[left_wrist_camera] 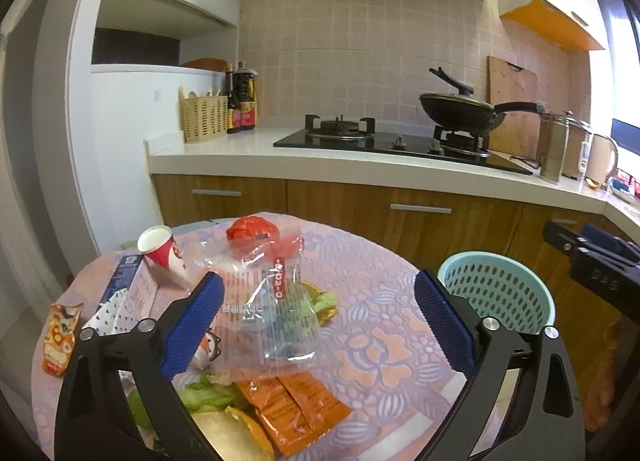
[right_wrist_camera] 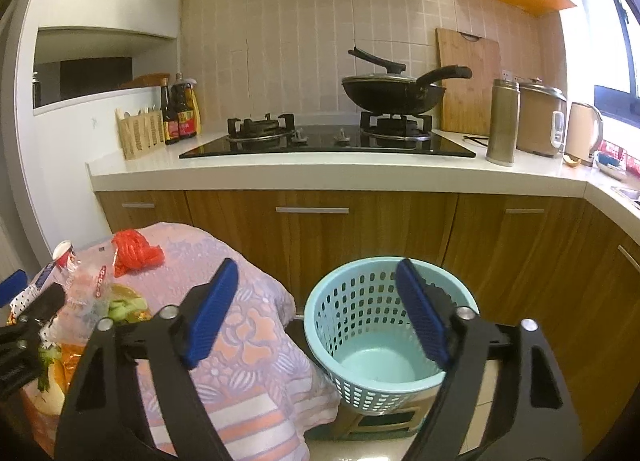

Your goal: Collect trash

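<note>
My left tongs [left_wrist_camera: 318, 325] stand wide apart, holding nothing, above a clear crinkled plastic bag [left_wrist_camera: 268, 313] on the round table [left_wrist_camera: 384, 325]; my right tongs [right_wrist_camera: 316, 313] are likewise wide and hold nothing, over the pale blue perforated plastic basket [right_wrist_camera: 352, 361] on the floor just beside the table. The table wears a pink and lilac floral cloth. Also on it: red-and-white paper cup [left_wrist_camera: 162, 251], crumpled red plastic bag [left_wrist_camera: 250, 231], orange sachets [left_wrist_camera: 296, 413], lettuce scraps [left_wrist_camera: 208, 397]. Behind: white worktop [right_wrist_camera: 320, 177], black gas hob [right_wrist_camera: 328, 141], lidded black wok [right_wrist_camera: 394, 93], wooden board [right_wrist_camera: 468, 81]. The clear bag's red label is not legible to me.
</note>
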